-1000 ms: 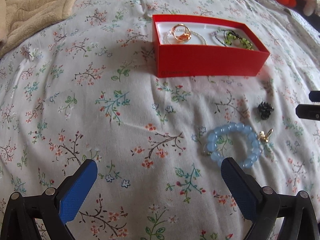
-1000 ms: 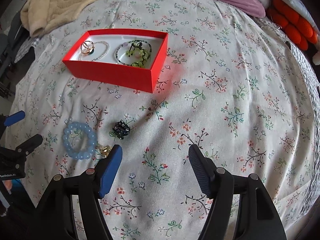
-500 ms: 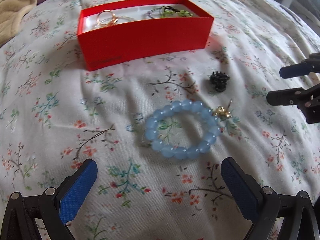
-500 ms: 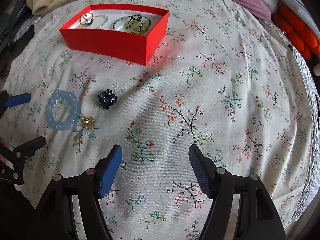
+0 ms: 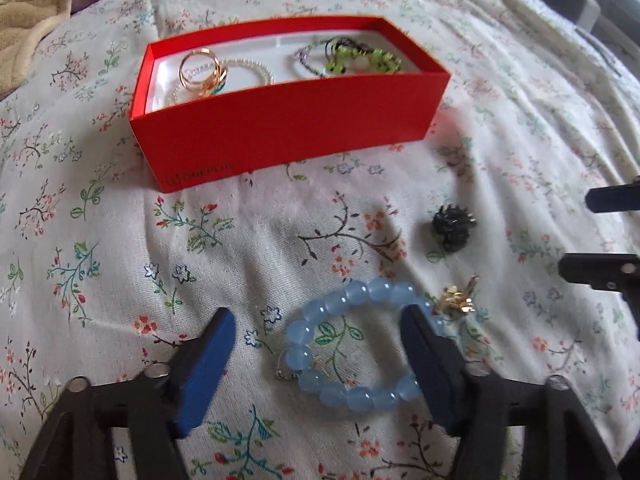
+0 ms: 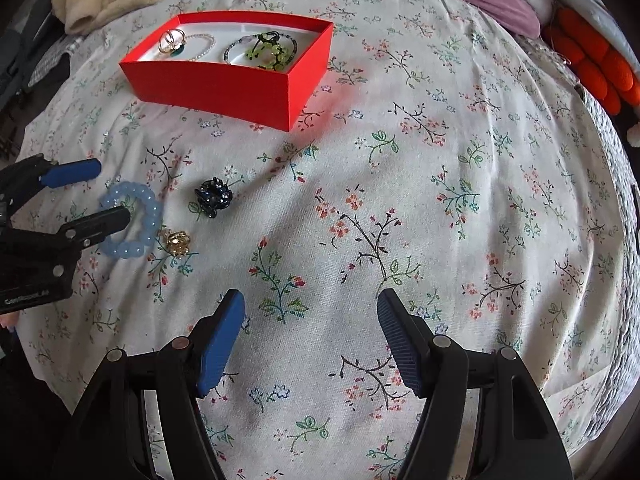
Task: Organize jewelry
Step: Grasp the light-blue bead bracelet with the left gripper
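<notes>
Closing at this moment, the left gripper [image 5: 318, 354] had its jaws around one side of the blue bead bracelet [image 5: 352, 344]. A second before they stood wide and well apart from it; now the right pad had come onto the beads at about 3 o'clock of the ring, while the left pad was still clear of the beads at 9 o'clock. I judge that the pinch was not yet made, since the bracelet lay flat on the floral bedspread [image 5: 120, 280].

From the bracelet, a small gold charm [image 5: 458, 300] lay just beside it at 2 o'clock, and a dark bead cluster [image 5: 454, 226] was farther out at 1 o'clock. The red box [image 5: 288, 132] stood at 12 o'clock, well apart, with a gold ring [image 5: 200, 70] and a green bead piece [image 5: 360, 60] already inside it.

The right gripper [image 6: 310, 340] was spread and empty above bare cloth, as it had been a second earlier, with the three loose pieces at its 10 o'clock.

In my judgement this meant that the bracelet was the next piece chosen for the box. The beads are round and smooth, so a pinch on one side only could let it swing or slip.
</notes>
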{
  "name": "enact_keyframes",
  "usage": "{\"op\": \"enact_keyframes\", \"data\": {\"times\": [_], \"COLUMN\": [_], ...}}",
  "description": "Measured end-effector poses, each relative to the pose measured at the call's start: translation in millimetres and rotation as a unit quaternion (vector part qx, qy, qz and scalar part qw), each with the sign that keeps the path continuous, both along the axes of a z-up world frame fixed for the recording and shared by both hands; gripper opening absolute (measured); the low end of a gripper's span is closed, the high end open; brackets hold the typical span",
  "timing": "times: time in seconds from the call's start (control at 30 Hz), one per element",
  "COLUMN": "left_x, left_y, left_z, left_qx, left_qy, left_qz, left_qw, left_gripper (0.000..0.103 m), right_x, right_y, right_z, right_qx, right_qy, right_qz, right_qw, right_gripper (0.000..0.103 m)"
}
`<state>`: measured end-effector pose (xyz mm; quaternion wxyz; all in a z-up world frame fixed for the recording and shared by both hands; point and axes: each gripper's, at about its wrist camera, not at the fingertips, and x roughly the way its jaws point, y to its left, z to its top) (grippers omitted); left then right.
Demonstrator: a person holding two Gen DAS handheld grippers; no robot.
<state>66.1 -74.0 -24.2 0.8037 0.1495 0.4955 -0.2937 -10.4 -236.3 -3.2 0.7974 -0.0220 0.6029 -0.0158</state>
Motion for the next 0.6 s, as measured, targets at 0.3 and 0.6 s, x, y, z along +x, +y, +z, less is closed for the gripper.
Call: {"op": "enact_keyframes", "data": {"times": [0.3, 0.6], "left_x": [4.3, 6.7], "left_y": [-15.6, -6.5], "left_z": [-10.2, 11.6], "left_qx": [0.039, 0.006], "left_qy": [0.0, -0.004], "left_qz": [-0.003, 0.024], "left_qw": [0.9992, 0.9997], "left_gripper": [0.014, 0.009], "right_x": [4.7, 18.4], "right_y": [-5.5, -10.6], "right_z": [-7.6, -9.9], "right_qx": [0.002, 0.02], "right_qy": [0.01, 0.011], "right_qz": [-0.01, -0.032], "right_qw": [1.0, 0.999], "right_gripper": [0.072, 0.072]}}
